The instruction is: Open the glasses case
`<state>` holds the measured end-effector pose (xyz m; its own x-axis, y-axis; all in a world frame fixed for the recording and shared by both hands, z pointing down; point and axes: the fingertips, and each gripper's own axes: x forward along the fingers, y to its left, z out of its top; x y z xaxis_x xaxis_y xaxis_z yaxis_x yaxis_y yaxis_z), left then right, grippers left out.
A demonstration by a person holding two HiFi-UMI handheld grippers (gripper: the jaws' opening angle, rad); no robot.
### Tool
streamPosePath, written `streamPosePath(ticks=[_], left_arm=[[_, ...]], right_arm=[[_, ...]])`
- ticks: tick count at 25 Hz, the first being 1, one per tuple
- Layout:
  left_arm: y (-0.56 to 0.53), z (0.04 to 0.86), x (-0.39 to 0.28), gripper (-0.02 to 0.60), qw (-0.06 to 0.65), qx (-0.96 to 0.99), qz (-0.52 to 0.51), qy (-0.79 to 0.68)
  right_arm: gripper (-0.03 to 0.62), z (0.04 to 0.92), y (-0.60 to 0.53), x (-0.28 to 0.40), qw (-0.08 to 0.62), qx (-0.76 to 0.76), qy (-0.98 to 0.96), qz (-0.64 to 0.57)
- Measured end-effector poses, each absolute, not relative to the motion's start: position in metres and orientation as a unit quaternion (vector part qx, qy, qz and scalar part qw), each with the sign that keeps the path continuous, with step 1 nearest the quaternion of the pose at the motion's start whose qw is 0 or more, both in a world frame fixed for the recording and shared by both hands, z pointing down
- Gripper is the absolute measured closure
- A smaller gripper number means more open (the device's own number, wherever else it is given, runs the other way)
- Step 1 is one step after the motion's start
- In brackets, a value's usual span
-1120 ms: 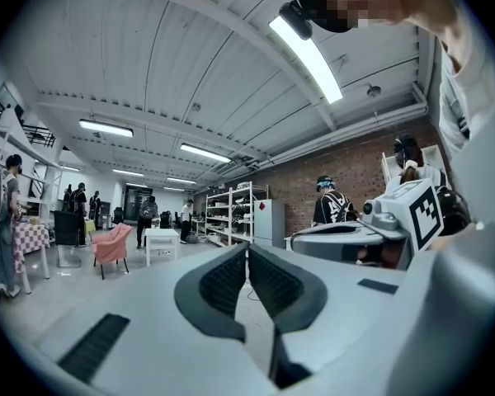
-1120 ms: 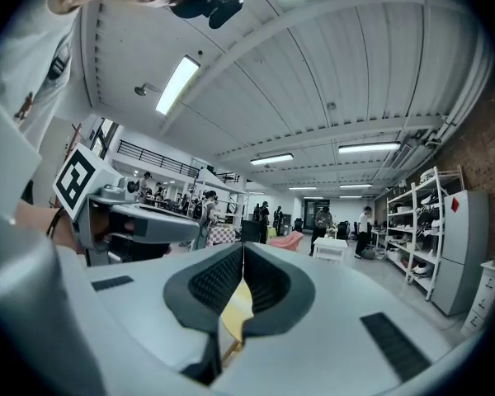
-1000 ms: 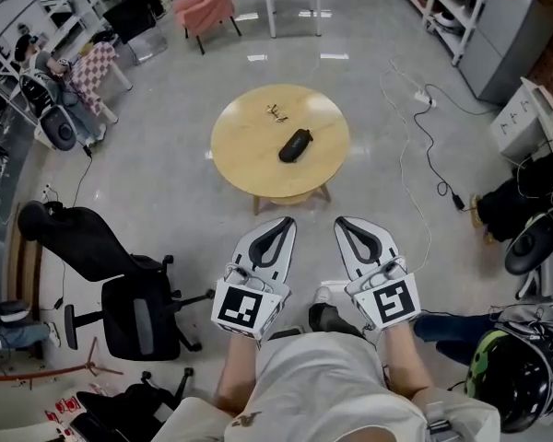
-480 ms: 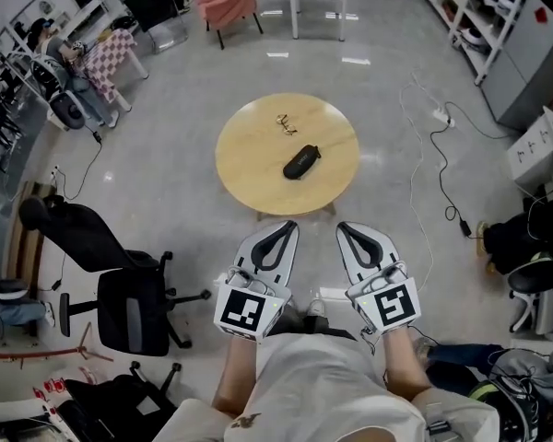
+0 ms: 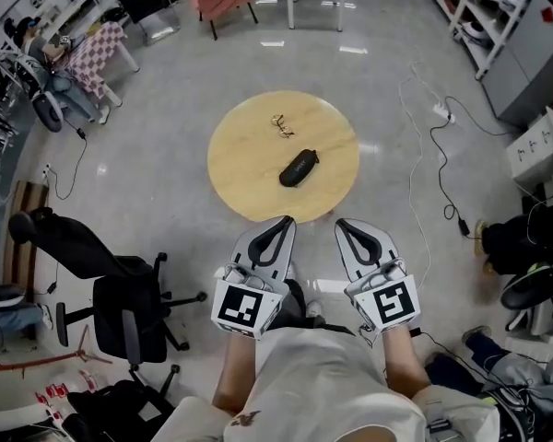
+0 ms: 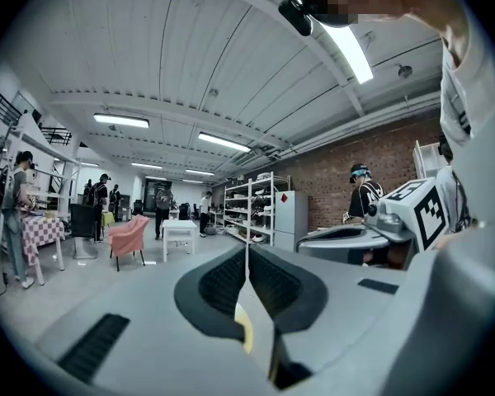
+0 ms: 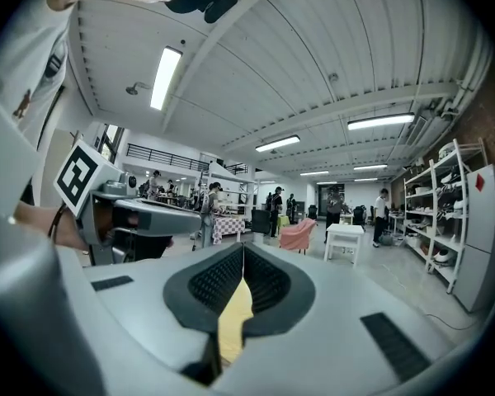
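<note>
on round wooden table point(image 5: 240, 168), black glasses case point(image 5: 298, 168), closed, lying diagonally

Straight shot ahead: only bare floor point(image 5: 311, 247) shows between the left gripper point(image 5: 281, 221), the right gripper point(image 5: 343, 225) and the round table point(image 5: 244, 168). The tabletop is mostly free, with just the case point(image 5: 298, 168) and the glasses point(image 5: 281, 122), well apart. Office chair point(image 5: 134, 316) sits off left and a power strip point(image 5: 440, 111) with cables off right, both out of the lane.
</note>
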<state>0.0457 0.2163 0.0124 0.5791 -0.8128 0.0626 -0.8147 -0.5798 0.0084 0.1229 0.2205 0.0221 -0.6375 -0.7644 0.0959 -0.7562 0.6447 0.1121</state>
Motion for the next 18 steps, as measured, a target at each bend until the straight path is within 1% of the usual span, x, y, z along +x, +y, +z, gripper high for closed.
streamPosePath(ticks=[18], left_arm=[[0.077,0.021,-0.005,0.552,0.033,0.905,0.028,-0.422]], right_arm=[[0.572,0.033,0.086,0.073,0.094,0.452,-0.887,-0.021]])
